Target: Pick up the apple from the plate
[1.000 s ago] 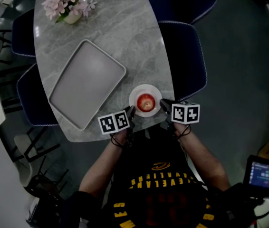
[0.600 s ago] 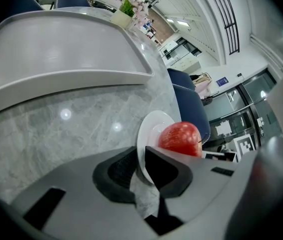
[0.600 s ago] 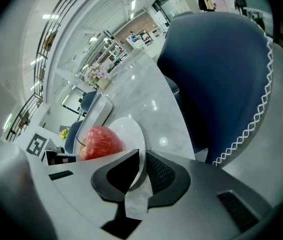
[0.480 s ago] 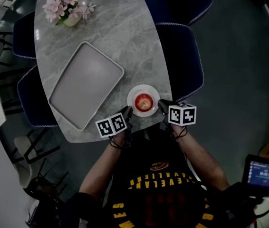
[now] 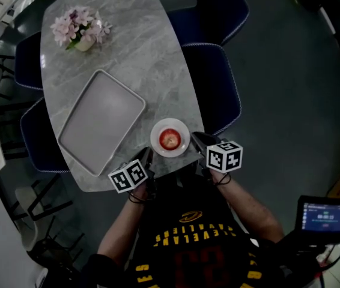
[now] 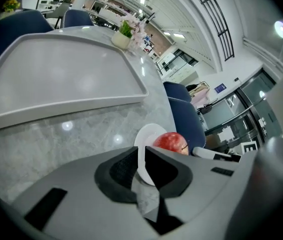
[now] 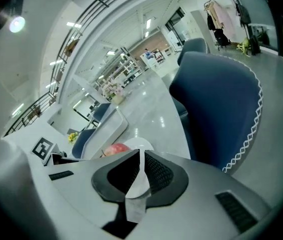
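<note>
1. Left claw (image 6: pixel 140 156): yours, nearest. The jaws show a thin slit with nothing in it. It sits just short of the plate.
2. Right claw (image 7: pixel 140 155): the tips are drawn together and empty, just beside the plate's other side.
3. Plate (image 5: pixel 157 144): small, white, close to the near edge of the surface.
4. Apple (image 5: pixel 170 138): red, sitting in the middle of the plate, touched by neither claw.
5. Hazards:
   - At these widths, neither claw looks able to take the apple, so a closed tip would likely shove it.
   - The apple is round and may roll off the plate.
   - A nudge to the plate could send it over the near edge.
   - Your two claws flank one small target and may knock together.
6. Surface (image 5: pixel 140 47): grey marble-look top with rounded corners.
7. Tray (image 5: pixel 101 122): pale, rectangular, bare, left of the plate.
8. Potted pink flowers (image 5: pixel 77 27): at the far end.
9. Blue chairs (image 5: pixel 209 83): tucked along both sides.
10. Room: grey floor, and a bright hall with ceiling lights beyond.
</note>
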The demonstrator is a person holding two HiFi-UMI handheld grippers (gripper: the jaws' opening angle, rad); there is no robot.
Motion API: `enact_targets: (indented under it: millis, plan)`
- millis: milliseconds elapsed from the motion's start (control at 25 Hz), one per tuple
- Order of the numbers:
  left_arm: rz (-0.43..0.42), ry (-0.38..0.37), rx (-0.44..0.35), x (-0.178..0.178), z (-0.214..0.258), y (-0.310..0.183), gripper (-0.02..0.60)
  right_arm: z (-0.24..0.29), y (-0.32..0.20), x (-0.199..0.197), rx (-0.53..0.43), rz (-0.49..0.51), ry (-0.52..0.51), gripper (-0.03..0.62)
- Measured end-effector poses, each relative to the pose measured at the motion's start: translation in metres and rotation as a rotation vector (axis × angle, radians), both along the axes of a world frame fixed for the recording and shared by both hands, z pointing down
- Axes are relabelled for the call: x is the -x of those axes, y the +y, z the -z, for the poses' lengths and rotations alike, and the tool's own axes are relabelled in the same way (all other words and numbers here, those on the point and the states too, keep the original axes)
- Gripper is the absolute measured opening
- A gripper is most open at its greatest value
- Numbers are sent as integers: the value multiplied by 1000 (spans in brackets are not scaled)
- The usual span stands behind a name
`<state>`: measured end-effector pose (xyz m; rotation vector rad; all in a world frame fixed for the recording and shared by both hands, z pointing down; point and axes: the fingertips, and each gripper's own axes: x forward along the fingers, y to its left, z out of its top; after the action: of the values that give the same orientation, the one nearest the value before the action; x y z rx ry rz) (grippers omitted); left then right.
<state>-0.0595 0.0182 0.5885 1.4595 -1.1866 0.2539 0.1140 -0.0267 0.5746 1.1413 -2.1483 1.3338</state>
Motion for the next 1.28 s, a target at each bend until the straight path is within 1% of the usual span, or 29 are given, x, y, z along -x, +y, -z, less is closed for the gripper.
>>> enact_targets:
  millis: [80,200,280,560,680,840,920,1000,1120,1280]
  plan:
    - [-4,-19,-58,1,13,-5,44,15,-4,6,-59,28,-28,5]
    - [-1,-16,-144,-2,38,-14,43,33,-7,12,-118,55,-59,5]
    - [1,1,-195,-6,57,-18,0,46,-7,16,-148,67,-84,5]
    - [-31,31,-377,-30,127,-24,0,97,-2,27,-260,124,-165,6]
    - [-68,27,-438,-46,152,-22,0,118,0,27,-290,140,-184,5]
    - [-125,-5,-531,-64,180,-20,0,136,4,23,-316,135,-197,5]
    - [-150,-27,-581,-71,191,-22,0,144,2,21,-349,137,-209,5]
    - [-174,-55,-636,-75,201,-27,0,152,-3,22,-401,154,-214,5]
    - [-203,-100,-720,-82,230,-22,0,181,1,22,-499,195,-198,5]
    - [-207,-120,-803,-94,267,-9,0,218,14,17,-613,238,-154,5]
